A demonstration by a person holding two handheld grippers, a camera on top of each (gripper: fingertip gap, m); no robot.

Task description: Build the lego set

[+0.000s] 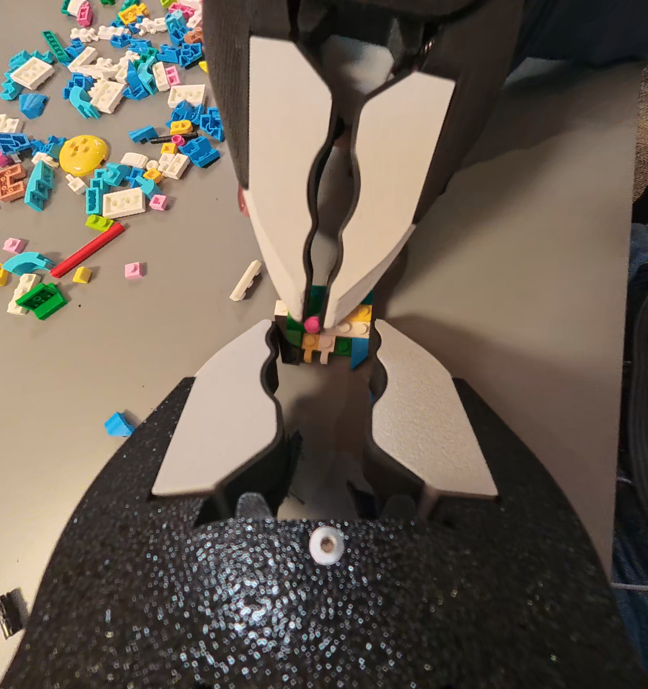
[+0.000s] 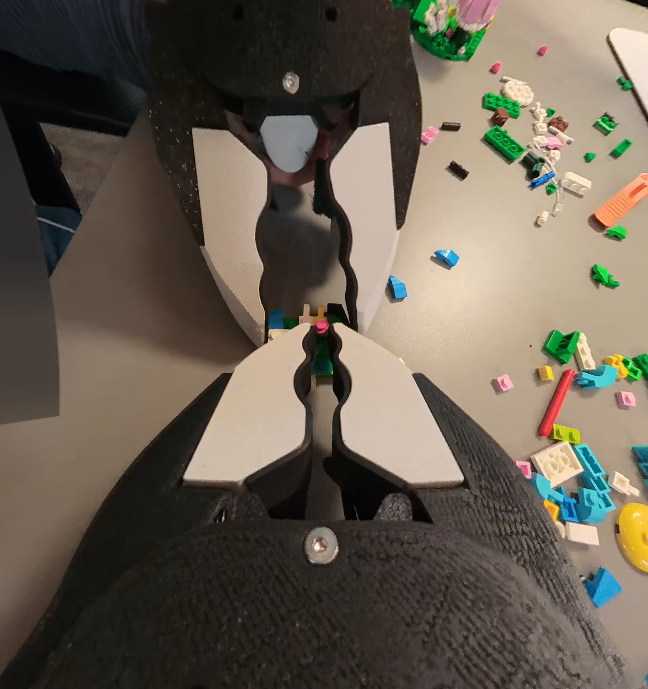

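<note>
Left gripper (image 1: pixel 324 348) clamps small build (image 1: pixel 328 341) from both sides, just above table (image 1: pixel 147 354). Right gripper (image 2: pixel 321 330) pinches pink stud (image 2: pixel 321 327) over build. Seat stud squarely, press straight, left steady.

Left gripper (image 1: pixel 324 343) spread wide; right gripper (image 2: pixel 321 328) pinched nearly closed, tip-to-tip.

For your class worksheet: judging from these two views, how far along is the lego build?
Done: a small multicoloured assembly exists. In hand: left gripper clamps it while right gripper pinches a pink stud piece onto it. Left: many loose bricks lie unused on the table.
</note>
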